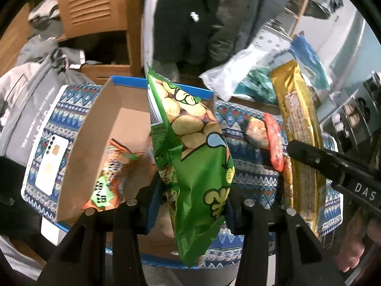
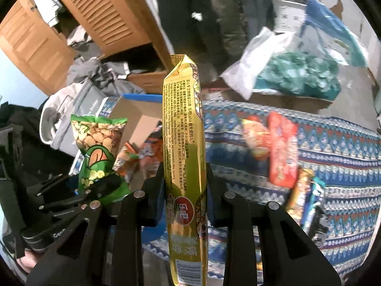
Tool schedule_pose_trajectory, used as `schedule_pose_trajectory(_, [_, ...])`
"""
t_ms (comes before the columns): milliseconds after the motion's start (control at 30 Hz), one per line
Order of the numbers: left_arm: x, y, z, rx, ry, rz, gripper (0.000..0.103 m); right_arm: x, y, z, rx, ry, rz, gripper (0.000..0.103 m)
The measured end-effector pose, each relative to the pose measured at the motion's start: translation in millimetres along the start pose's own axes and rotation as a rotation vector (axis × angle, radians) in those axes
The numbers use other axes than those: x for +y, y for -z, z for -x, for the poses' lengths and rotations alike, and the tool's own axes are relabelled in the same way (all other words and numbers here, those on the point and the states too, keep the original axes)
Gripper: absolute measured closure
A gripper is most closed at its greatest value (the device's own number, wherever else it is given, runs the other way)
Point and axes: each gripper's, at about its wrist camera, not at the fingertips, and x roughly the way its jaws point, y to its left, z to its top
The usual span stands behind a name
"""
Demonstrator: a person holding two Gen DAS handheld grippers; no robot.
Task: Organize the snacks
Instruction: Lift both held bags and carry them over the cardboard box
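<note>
Since both snacks looked bound for the cardboard box [image 1: 95, 128], the left gripper [image 1: 193, 205] was clamped on the green peanut bag [image 1: 190, 147] above it, while the right gripper [image 2: 185, 205] pinched the gold packet [image 2: 183, 131] upright nearby.

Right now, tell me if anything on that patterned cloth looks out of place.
A few snack packets lie loose and crooked on the patterned cloth, outside the cardboard box. The box already holds an orange packet. Nothing looks spilled or torn.
</note>
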Motion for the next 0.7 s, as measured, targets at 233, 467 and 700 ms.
schedule_pose_trajectory(233, [39, 3, -2, 0.000, -0.025, 0.054, 0.057, 39, -10, -28, 0.044, -0.031, 0.038, 0.076])
schedule_pose_trajectory(467, [71, 8, -6, 0.000, -0.051, 0.099, 0.057, 76, -20, -57, 0.081, -0.048, 0.065, 0.076])
schedule_pose_trajectory(700, [95, 13, -16, 0.016, -0.069, 0.149, 0.057, 103, -22, -87, 0.119, -0.043, 0.083, 0.076])
